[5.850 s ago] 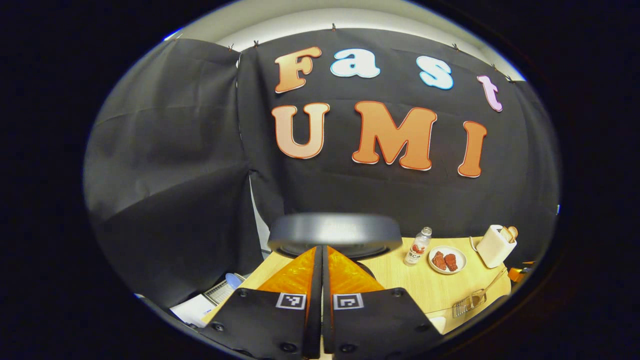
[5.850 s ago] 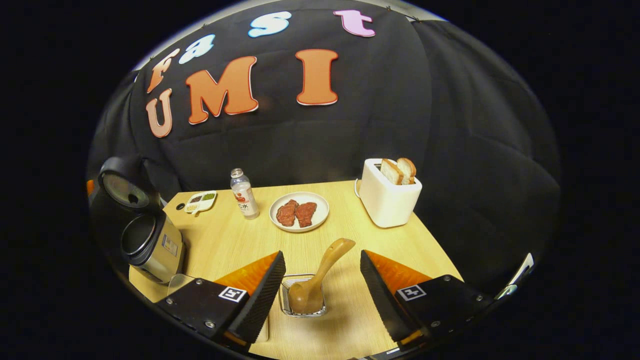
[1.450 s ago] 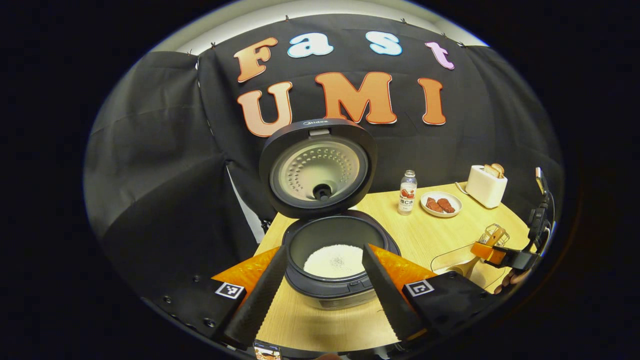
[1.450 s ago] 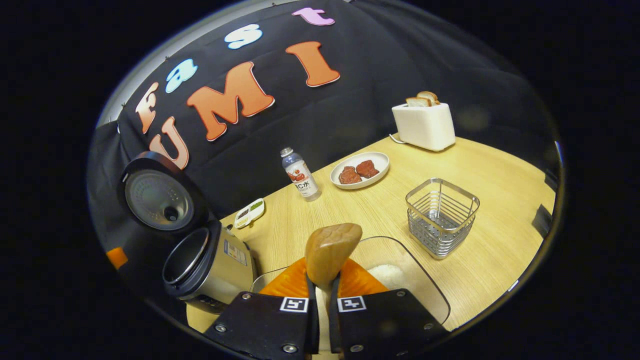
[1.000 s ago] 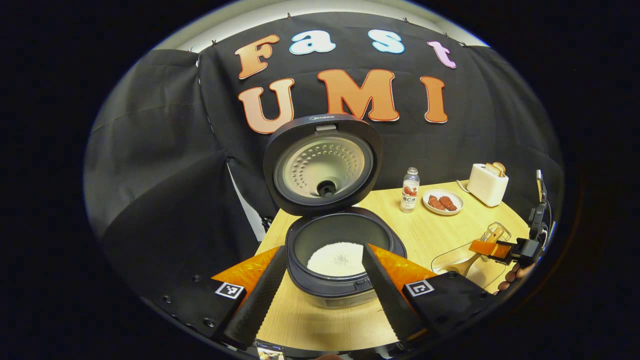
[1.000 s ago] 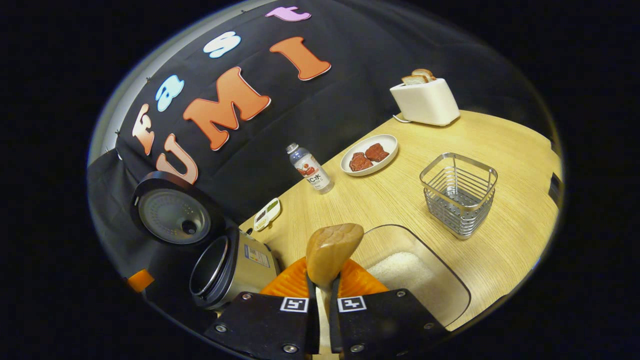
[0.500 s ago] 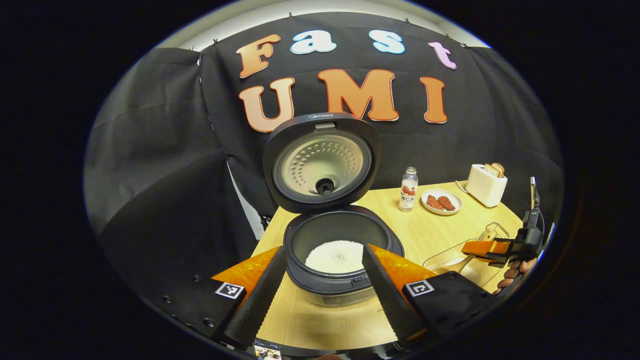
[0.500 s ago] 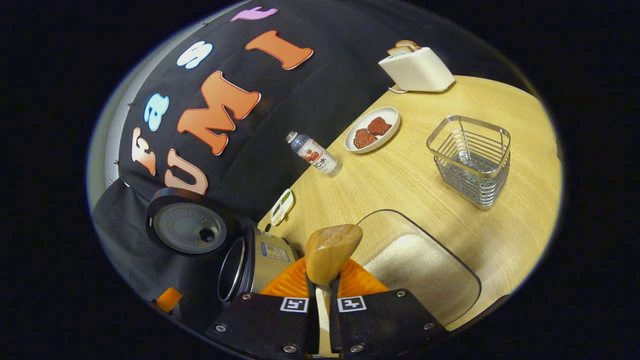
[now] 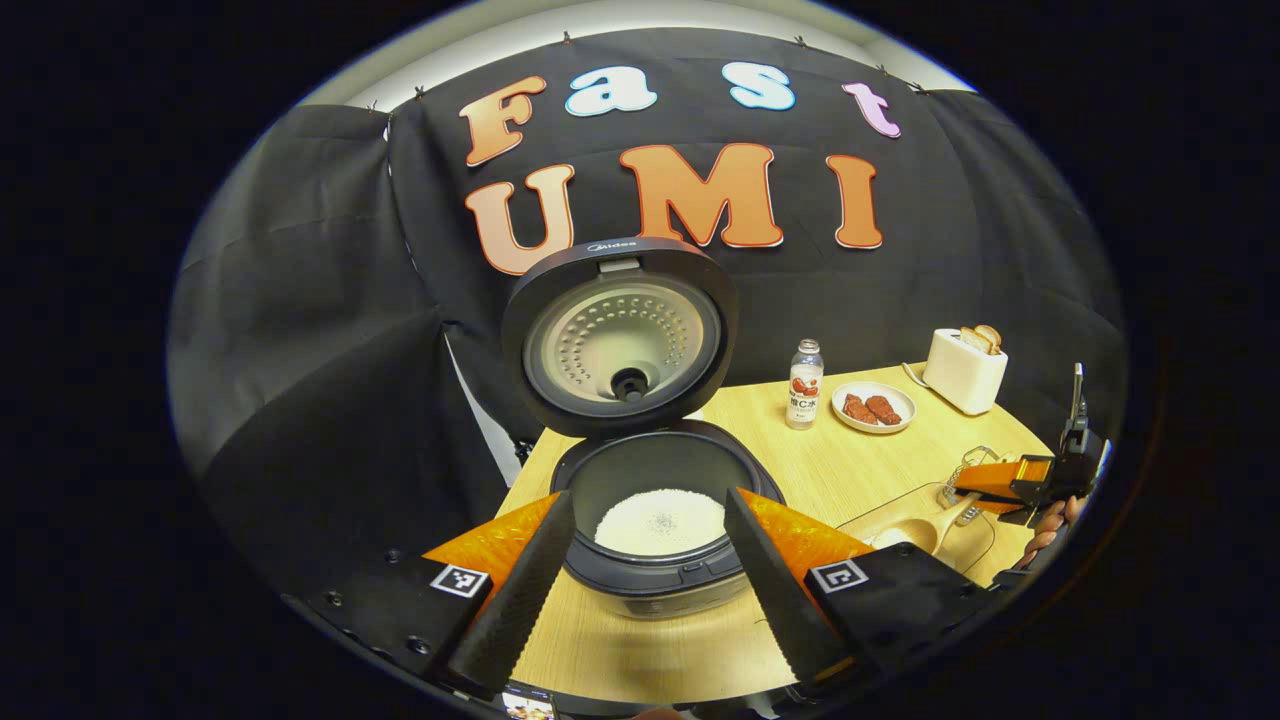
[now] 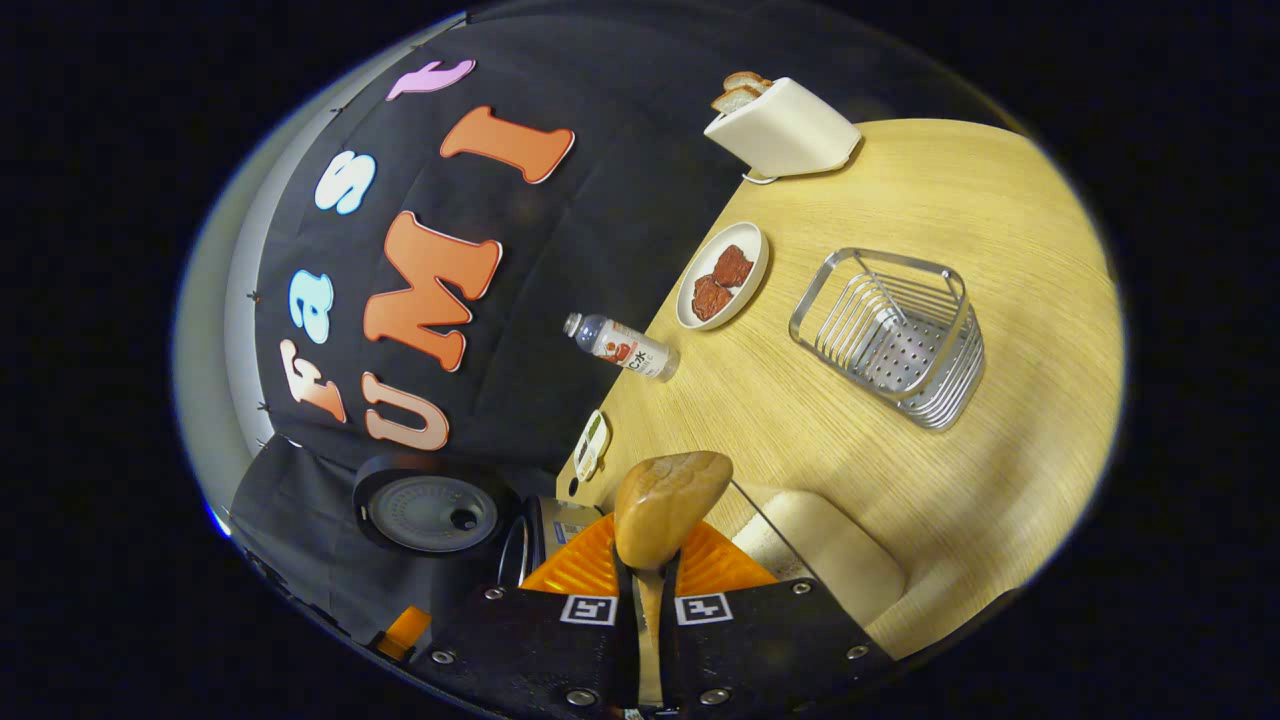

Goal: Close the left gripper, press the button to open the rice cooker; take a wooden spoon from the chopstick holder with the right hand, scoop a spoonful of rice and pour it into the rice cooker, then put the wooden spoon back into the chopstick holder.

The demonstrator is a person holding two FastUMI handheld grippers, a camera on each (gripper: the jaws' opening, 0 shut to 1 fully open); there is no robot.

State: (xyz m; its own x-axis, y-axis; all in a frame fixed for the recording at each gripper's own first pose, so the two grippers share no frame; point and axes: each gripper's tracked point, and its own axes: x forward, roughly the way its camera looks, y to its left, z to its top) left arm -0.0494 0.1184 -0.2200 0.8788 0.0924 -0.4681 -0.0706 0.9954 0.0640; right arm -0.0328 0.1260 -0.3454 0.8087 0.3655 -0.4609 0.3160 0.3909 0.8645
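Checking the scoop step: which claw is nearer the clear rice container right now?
Right. The right claw holds the wooden spoon over the rice container; the left claw, open, frames the rice cooker beside it.

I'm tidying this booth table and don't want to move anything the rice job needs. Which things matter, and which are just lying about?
Belongs to the job:
rice cooker, lid up
wooden spoon, held in the right claw
clear rice tray
wire chopstick holder

Just lying about:
toaster with bread
plate of meat
bottle
small condiment dish
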